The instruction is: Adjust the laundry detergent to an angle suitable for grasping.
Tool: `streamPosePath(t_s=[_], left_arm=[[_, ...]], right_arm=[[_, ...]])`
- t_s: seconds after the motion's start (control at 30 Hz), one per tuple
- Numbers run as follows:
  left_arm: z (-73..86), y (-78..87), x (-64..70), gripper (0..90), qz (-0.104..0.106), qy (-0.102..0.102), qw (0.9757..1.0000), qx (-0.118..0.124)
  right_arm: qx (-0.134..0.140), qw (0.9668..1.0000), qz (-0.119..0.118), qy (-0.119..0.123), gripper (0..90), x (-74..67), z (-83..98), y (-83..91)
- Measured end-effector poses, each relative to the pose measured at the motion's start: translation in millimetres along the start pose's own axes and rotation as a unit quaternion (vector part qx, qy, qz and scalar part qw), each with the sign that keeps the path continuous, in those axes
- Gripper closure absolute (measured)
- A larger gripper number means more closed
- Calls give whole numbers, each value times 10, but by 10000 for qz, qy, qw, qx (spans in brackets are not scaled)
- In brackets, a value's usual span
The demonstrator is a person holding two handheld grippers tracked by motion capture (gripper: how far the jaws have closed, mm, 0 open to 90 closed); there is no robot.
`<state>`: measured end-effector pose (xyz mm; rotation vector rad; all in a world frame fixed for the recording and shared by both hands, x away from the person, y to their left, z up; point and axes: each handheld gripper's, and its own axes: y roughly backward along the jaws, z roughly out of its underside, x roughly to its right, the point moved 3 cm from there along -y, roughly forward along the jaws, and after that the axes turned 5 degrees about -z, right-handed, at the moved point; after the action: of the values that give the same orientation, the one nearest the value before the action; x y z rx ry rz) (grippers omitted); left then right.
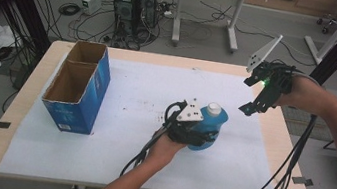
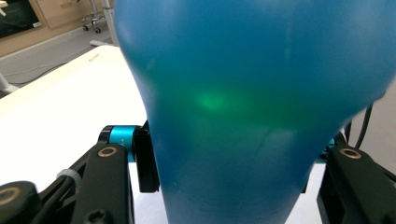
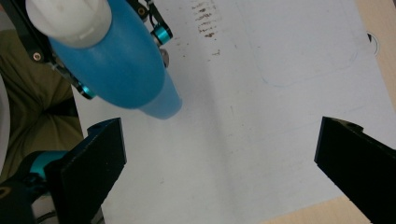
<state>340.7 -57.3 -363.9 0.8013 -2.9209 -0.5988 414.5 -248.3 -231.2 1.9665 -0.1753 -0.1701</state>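
A blue bottle (image 1: 211, 125) with a white cap (image 1: 213, 109) is over the white sheet, right of the table's middle. My left gripper (image 1: 199, 137) is shut on its body from the near side, with the black fingers (image 2: 109, 182) pressed against both sides of the bottle (image 2: 252, 116). My right gripper (image 1: 253, 96) hangs above the right part of the table, up and to the right of the bottle. It is open (image 3: 219, 158), with only the sheet between its jaws. In the right gripper view the bottle (image 3: 116, 70) and its cap (image 3: 70, 18) sit at the upper left.
An open blue cardboard box (image 1: 79, 86) stands on the table's left side. A white sheet (image 1: 132, 84) covers most of the wooden tabletop (image 1: 293, 158). Cables trail off the near edge. Beyond the table are a computer tower (image 1: 136, 6) and desk legs.
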Motion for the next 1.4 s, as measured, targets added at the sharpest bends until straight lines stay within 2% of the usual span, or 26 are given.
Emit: streamPosePath(t_s=[0.1, 0.2, 0.23, 0.3, 0.37, 0.43, 0.47, 0.5, 0.57, 0.63, 0.73, 0.8, 0.87, 0.9, 0.93, 1.0, 1.03, 1.1, 1.13, 1.17, 1.23, 1.27, 1.3, 1.33, 1.37, 1.4], left_arm=[[-2, 87, -88, 439, 65, -4, 10000, -15], [-8, 167, -163, 439, 75, -144, 9998, -124], [-15, 193, -180, 439, 104, -86, 9999, -60], [-28, 277, -261, 439, 178, -232, 9995, -152], [-41, 329, -313, 439, 237, -255, 9993, -138], [-50, 382, -371, 439, 371, -194, 9991, -105], [-55, 420, -424, 439, 488, -216, 9985, -72], [-55, 420, -424, 439, 488, -216, 9985, -72], [-63, 447, -462, 439, 648, -289, 9974, -119], [-59, 465, -545, 439, 921, -435, 9944, -298], [-35, 457, -604, 439, 1114, -441, 9921, -384], [-15, 458, -642, 440, 1265, -473, 9901, -384], [-4, 455, -646, 440, 1344, -411, 9895, -346], [14, 452, -667, 440, 1470, -515, 9871, -374], [21, 446, -664, 440, 1546, -525, 9859, -374], [28, 439, -652, 441, 1594, -514, 9852, -372], [39, 423, -639, 440, 1727, -611, 9824, -363], [40, 411, -633, 441, 1775, -621, 9816, -319], [49, 401, -623, 441, 1904, -729, 9783, -371], [52, 394, -616, 441, 1945, -762, 9771, -398], [54, 380, -603, 441, 1948, -770, 9771, -374], [65, 358, -595, 441, 1984, -907, 9750, -429], [70, 344, -592, 442, 2007, -908, 9744, -461], [77, 325, -575, 441, 1987, -850, 9754, -424], [77, 325, -575, 441, 1987, -850, 9754, -424], [95, 295, -583, 442, 1961, -997, 9743, -488]], right_arm=[[16, 10000, -9, 23, 10, -8, -12, -1], [-5, 10000, 8, -9, 11, -19, -10, 1], [-5, 10000, 8, -9, 11, -19, -10, 1], [27, 10000, 13, 12, 11, -19, -10, 2], [44, 10000, 18, 24, 11, -14, -8, 10], [49, 10000, 19, 14, 11, -19, -10, 10], [15, 10000, 18, 30, 11, -23, -13, 7], [15, 10000, 18, 30, 11, -23, -13, 7], [31, 10000, 24, 10, 11, -29, -19, 3], [19, 10000, 18, -8, 11, -31, -27, -2], [-1, 10000, 21, -4, 11, -31, -37, -11], [9, 10000, 16, 3, 11, -31, -46, -13], [-14, 10000, 27, -50, 11, -39, -50, -13], [4, 10000, 27, -16, 10, -36, -54, -19], [-12, 10000, 27, -17, 11, -36, -56, -20], [-21, 10000, 30, -14, 11, -37, -61, -27], [-24, 10000, 18, -17, 10, -38, -64, -27], [-61, 10000, 23, -40, 11, -42, -67, -23], [-36, 10000, 18, -14, 11, -41, -71, -30], [-47, 10000, 37, -65, 11, -47, -70, -30], [-52, 10000, 37, -54, 10, -45, -70, -33], [-55, 10000, 37, -58, 10, -44, -70, -34], [-62, 10000, 36, -63, 10, -45, -70, -34], [-73, 10000, 31, -38, 11, -44, -70, -33], [-73, 10000, 31, -38, 11, -44, -70, -33], [-79, 10000, 33, -38, 11, -44, -71, -32]])
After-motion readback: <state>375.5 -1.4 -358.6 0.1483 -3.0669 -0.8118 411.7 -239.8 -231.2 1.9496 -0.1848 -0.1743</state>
